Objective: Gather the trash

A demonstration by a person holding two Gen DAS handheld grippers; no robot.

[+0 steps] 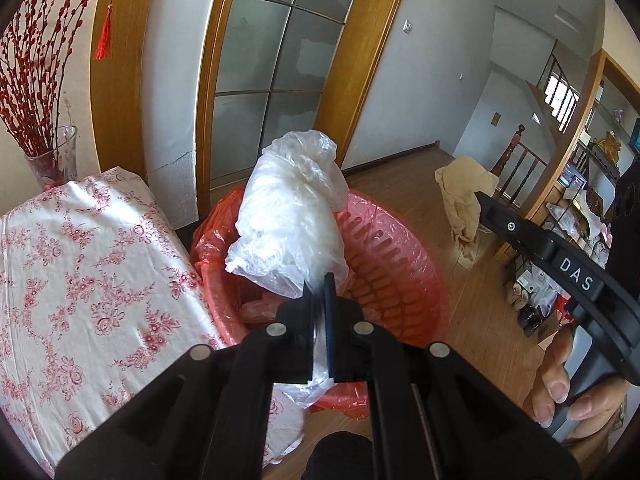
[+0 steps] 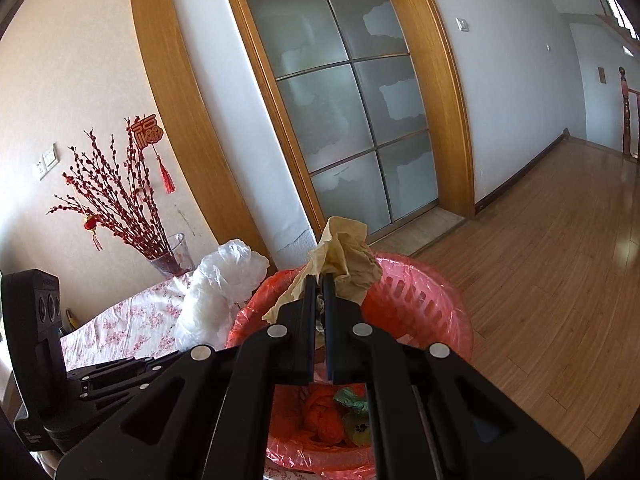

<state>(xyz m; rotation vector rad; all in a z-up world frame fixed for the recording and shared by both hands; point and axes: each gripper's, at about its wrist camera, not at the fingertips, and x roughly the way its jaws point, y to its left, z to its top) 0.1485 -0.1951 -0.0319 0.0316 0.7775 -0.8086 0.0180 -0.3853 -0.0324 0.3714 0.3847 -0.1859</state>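
Note:
My left gripper (image 1: 319, 284) is shut on a crumpled clear plastic bag (image 1: 292, 208) and holds it over the pink slotted bin (image 1: 394, 268) lined with a red bag. My right gripper (image 2: 319, 280) is shut on a crumpled tan paper (image 2: 344, 256) and holds it above the same bin (image 2: 424, 304). The tan paper also shows in the left wrist view (image 1: 466, 192) at the tip of the right gripper. The clear bag shows in the right wrist view (image 2: 220, 292), left of the bin. Red and green trash (image 2: 336, 416) lies at the bin's bottom.
A table with a white, red-flowered cloth (image 1: 80, 272) stands left of the bin. A glass vase of red branches (image 1: 56, 156) stands on it by the wall. A frosted glass door (image 2: 344, 100) is behind. Wooden floor (image 2: 552, 280) stretches right; cluttered shelves (image 1: 576, 216) stand far right.

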